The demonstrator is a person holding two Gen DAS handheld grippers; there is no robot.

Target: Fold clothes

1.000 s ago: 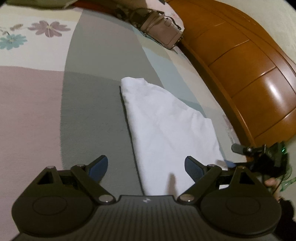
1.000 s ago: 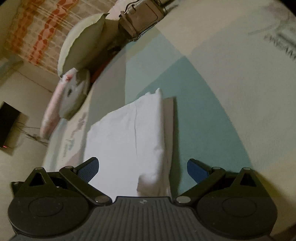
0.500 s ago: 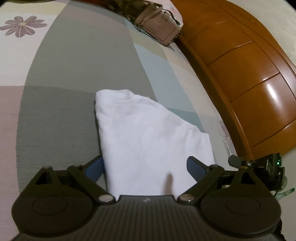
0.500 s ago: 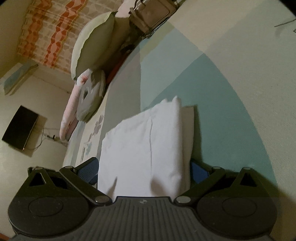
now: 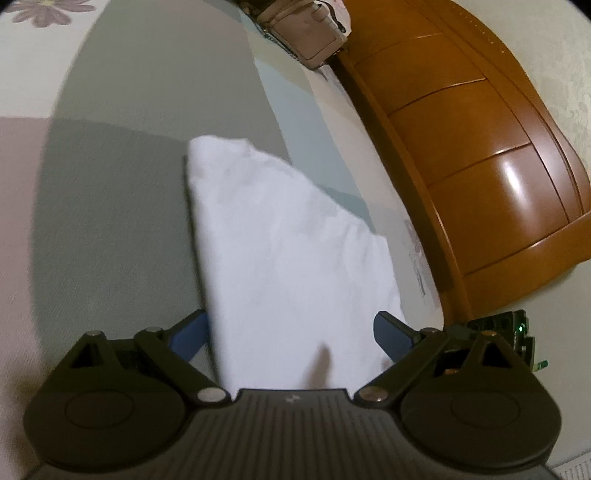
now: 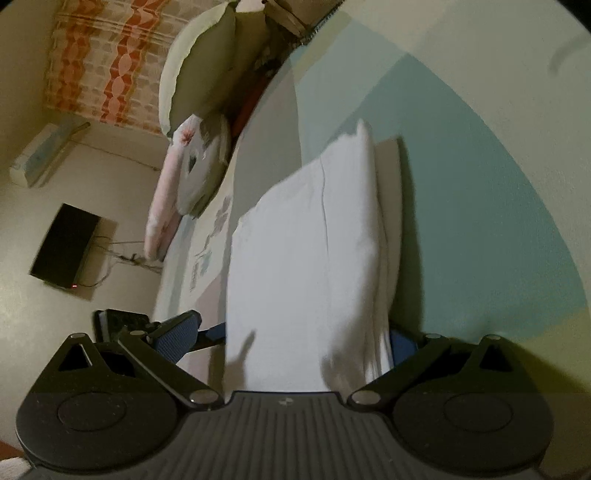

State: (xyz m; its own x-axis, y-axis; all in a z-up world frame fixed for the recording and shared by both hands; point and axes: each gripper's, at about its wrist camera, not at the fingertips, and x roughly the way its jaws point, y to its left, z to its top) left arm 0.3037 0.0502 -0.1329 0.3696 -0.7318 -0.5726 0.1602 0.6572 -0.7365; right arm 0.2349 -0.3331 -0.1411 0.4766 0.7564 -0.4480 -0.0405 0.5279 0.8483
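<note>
White folded garment (image 5: 291, 258) on a bedspread (image 5: 110, 221) in grey, pink and pale teal blocks with purple flowers. Headboard (image 5: 480, 147) is glossy orange-brown wood, curtain (image 6: 103, 62) is orange-and-cream patterned, handbag (image 5: 314, 33) beige-pink.

Dim bedroom with cream walls (image 6: 74, 177). Glossy wooden headboard (image 5: 480, 155) beside a patchwork bed (image 5: 110, 221). Orange-patterned curtain (image 6: 110, 66), wall-mounted black television (image 6: 64, 245).

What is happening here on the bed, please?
A person is folding clothes with a hand-held gripper in each hand. A white garment, already folded into a narrow stack, lies on the patchwork bedsheet. The left gripper and the right gripper are both open, each with the near end of the garment between its fingers, not yet closed on it. A handbag lies farther up the bed, by the wooden headboard.
</note>
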